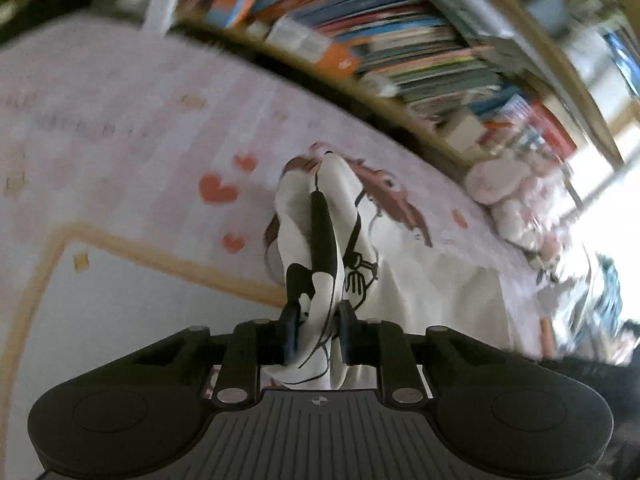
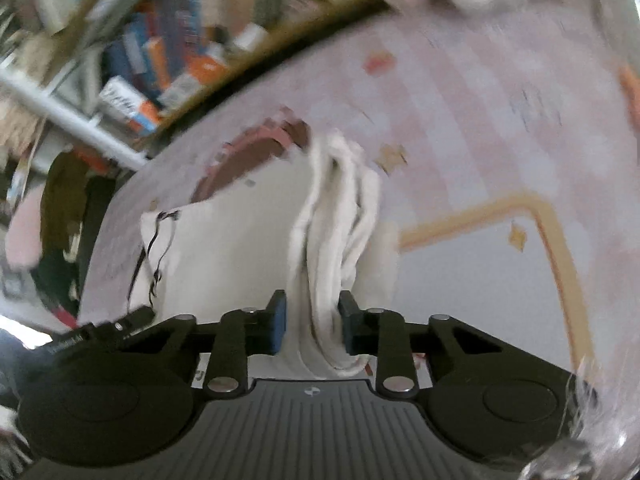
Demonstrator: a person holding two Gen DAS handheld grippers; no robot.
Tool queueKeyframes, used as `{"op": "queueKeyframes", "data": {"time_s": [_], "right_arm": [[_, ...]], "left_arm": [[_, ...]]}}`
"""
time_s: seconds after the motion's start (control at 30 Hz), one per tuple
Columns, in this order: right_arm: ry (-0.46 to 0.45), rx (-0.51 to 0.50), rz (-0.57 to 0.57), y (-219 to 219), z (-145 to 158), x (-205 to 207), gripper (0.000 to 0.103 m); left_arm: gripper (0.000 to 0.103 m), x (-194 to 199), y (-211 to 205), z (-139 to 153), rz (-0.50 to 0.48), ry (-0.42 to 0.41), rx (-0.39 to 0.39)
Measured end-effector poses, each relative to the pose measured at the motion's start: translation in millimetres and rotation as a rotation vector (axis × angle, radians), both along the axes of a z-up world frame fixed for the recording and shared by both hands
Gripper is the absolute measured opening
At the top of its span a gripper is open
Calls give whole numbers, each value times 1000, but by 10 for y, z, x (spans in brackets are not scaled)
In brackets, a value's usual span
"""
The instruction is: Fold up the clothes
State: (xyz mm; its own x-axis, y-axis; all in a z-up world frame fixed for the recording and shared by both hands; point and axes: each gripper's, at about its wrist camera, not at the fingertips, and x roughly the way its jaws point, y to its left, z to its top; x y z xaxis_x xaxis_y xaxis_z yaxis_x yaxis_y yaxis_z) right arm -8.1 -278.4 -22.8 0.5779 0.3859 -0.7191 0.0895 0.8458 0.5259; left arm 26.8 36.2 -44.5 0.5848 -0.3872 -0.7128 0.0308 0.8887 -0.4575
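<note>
Bookshelves [image 1: 400,40] blur behind a pink bedspread [image 1: 120,120]. Both grippers pinch the white garment [image 1: 320,248] above it: the left gripper [image 1: 318,332] clamps a black-printed fold, while the right gripper [image 2: 312,328] shows only plain bunched cloth.

My left tongs' path at twelve blocked by bunched white garment [image 1: 320,240], open pink mat [image 1: 120,120] at ten, bookshelf [image 1: 400,40] crowding one, plush toys [image 1: 508,196] at two, right side's mat clear at two
</note>
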Motion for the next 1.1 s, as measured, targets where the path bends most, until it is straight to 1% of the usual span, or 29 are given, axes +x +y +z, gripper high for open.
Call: {"op": "queueKeyframes", "data": {"time_s": [0.03,0.07,0.17,0.23,0.27,0.3,0.33,0.37,0.47,0.53,0.57,0.6,0.63,0.67,0.7,0.73,0.77,0.83,0.9,1.1], "right_arm": [[-16,-22,11,32,24,-16,24],[-13,-26,11,38,17,-18,24],[46,22,-28,-42,-83,11,25],[81,63,-57,-111,-137,11,33],[98,77,-72,-140,-160,8,39],[116,86,-87,-165,-180,2,47],[128,99,-99,-186,-203,-1,51],[135,115,-108,-202,-226,-2,53],[140,150,-121,-226,-271,16,54],[132,162,-118,-218,-282,43,53],[131,161,-114,-201,-289,61,45],[128,150,-106,-175,-287,73,37],[120,131,-94,-140,-275,80,35],[112,113,-83,-106,-263,87,31],[93,88,-67,-66,-229,78,27],[65,61,-50,-32,-179,51,26],[40,42,-36,-11,-136,19,24],[11,25,-14,9,-69,-51,23],[33,29,-13,-6,-80,-95,24],[88,53,-37,-63,-141,-210,26]], "left_arm": [[19,-18,-28,29,-13,-14,22],[20,-19,-31,26,-16,-13,31],[24,38,112,-78,23,45,-55],[26,61,176,-113,32,65,-96],[29,73,184,-135,34,73,-106],[31,84,193,-157,36,80,-117],[32,95,202,-179,39,88,-128],[36,107,211,-201,41,96,-139],[46,140,230,-265,47,114,-173],[47,154,212,-279,50,109,-186],[43,160,203,-281,53,107,-189],[43,162,189,-279,54,104,-184],[33,161,169,-270,51,99,-166],[25,148,153,-253,45,89,-150],[20,119,141,-221,33,69,-135],[17,88,130,-185,21,50,-121],[17,56,117,-140,10,33,-107],[17,4,112,-101,-8,28,-93],[17,-42,119,-90,-20,36,-90],[19,-148,159,-122,-29,81,-131]]}}
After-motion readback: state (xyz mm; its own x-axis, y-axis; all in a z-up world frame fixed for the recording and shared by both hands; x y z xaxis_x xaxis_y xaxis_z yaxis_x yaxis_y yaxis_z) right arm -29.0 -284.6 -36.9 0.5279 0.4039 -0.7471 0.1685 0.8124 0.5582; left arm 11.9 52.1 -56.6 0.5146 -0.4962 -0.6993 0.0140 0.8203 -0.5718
